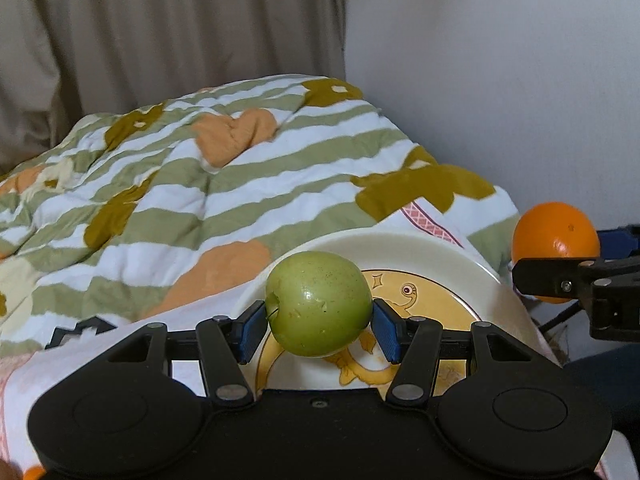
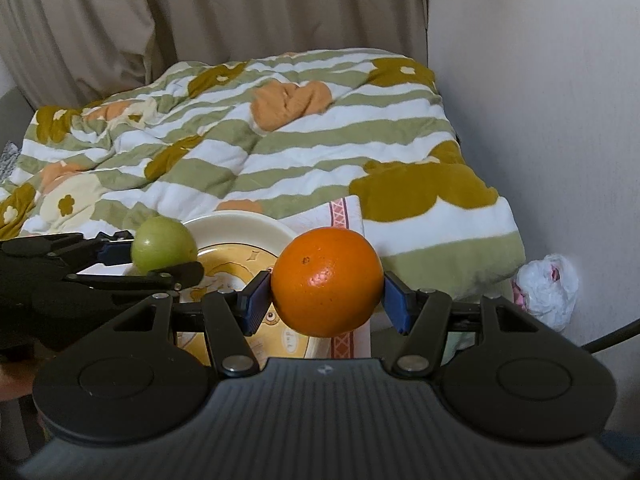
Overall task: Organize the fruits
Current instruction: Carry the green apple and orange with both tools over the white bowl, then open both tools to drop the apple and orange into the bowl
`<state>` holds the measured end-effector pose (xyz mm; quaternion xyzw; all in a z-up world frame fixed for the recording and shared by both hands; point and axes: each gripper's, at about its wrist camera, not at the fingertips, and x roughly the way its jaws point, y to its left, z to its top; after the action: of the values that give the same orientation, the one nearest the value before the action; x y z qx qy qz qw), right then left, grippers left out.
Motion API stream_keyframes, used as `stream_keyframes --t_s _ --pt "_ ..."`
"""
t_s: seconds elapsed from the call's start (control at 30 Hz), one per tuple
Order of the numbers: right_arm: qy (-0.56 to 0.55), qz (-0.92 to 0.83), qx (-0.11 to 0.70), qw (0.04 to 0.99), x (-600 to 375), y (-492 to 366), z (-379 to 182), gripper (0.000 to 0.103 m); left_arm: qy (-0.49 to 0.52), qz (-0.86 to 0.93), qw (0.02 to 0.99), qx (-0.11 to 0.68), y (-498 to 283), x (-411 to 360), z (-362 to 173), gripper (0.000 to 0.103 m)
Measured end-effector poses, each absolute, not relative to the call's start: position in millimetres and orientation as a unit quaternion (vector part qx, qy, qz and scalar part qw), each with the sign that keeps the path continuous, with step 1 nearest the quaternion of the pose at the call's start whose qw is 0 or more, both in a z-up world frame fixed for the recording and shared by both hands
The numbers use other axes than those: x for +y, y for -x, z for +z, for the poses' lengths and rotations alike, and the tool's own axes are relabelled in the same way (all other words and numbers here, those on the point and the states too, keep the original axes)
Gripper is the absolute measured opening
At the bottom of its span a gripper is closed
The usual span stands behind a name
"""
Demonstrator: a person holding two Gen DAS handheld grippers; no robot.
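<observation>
Green apple [image 1: 319, 303] sits clamped between the two blue pads of the left hand-held gripper [image 1: 319, 320], which is closed only as far as the fruit's width allows, one pad pressing each side. The apple hangs directly ahead of that gripper, lifted above the cream plate [image 1: 420, 248]; the plate lies below and just beyond the fingertips, its yellow cartoon print showing under the fruit. The plate rests on a white cloth with a pink patterned border [image 1: 430, 220], spread on a bed.

Off to the right of the left hand-held gripper, the orange [image 2: 327, 282] is pinched in the same way by the right hand-held gripper [image 2: 327, 300], its blue pads set against opposite sides of the fruit. The orange is held in the air ahead of that gripper, over the right edge of the plate and the cloth. From the right wrist view the apple and the left gripper appear to the left, the two fruits near each other but apart.

Beyond both grippers lies a rumpled striped blanket [image 2: 240, 140] in green, white, orange and mustard, with beige curtains [image 2: 200, 20] behind it. A crumpled white plastic bag [image 2: 548, 288] lies by the wall, to the right of the right gripper.
</observation>
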<state>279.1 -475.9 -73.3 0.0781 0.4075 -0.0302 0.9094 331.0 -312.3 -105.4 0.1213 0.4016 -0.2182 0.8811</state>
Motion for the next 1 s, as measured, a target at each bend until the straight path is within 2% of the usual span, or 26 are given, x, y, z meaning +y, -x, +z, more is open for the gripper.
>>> stream_keyframes --t_s 0.23,0.27,0.3,0.37,0.67,1.0 --pt "-0.087 -0.044 0.414 0.905 -482 -283 -79 0.074 -0.16 -0.23 0.877 0.389 -335 -327 -117 0.061" --pt "-0.089 -0.045 0.413 0.905 -483 -283 -79 0.074 -0.163 -0.233 0.877 0.387 -334 -328 -116 0.067" --pt "-0.093 -0.046 0.413 0.905 -484 -283 -78 0.074 -0.165 -0.238 0.879 0.378 -331 -328 -114 0.081" --pt "-0.097 -0.047 0.411 0.905 -486 -283 -75 0.074 -0.171 -0.24 0.887 0.357 -325 -328 -107 0.095" --pt "-0.085 -0.031 0.404 0.91 -484 -285 -65 0.074 -0.14 -0.223 0.893 0.366 -310 -297 -82 0.097" --pt "-0.045 0.036 0.427 0.903 -445 -310 -91 0.074 -0.088 -0.178 0.898 0.393 -291 -258 -69 0.099"
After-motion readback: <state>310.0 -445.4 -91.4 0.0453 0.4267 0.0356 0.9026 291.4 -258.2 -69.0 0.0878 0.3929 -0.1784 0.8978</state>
